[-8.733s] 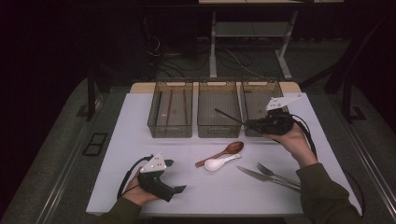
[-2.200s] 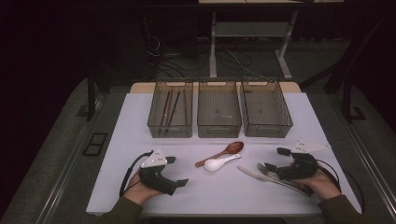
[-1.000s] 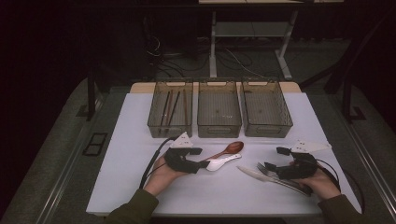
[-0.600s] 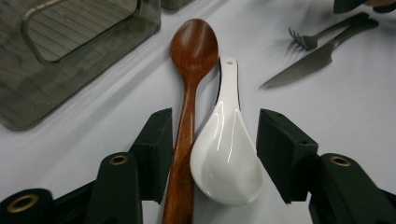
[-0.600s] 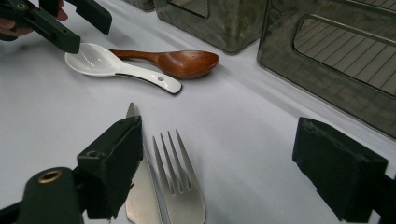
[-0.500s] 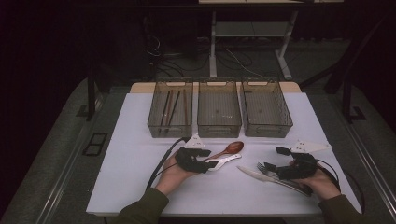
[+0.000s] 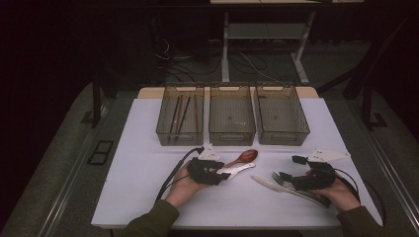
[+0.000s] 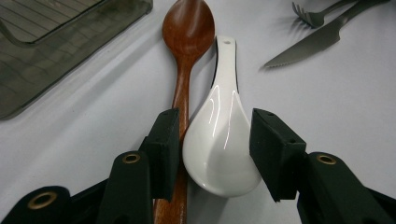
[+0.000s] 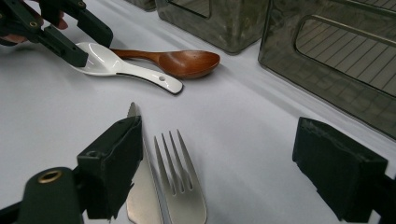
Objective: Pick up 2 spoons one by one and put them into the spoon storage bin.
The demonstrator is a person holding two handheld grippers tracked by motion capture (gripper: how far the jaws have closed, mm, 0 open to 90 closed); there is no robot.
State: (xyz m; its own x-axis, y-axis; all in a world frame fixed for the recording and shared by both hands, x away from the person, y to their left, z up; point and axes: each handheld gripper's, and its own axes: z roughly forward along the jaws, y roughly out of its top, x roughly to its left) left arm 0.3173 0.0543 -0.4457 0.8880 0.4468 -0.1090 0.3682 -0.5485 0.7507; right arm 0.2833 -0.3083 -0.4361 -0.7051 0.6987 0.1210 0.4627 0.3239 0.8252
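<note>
The left gripper (image 8: 217, 140) lay low over the white spoon (image 8: 219, 140), just beside the wooden spoon (image 8: 187, 51); its jaws, just closing, straddled the bowl without gripping. It had moved there from the near-left table (image 7: 148, 148) edge. The right gripper (image 9: 224, 172) hovered wide open over the fork (image 9: 180, 186).
</note>
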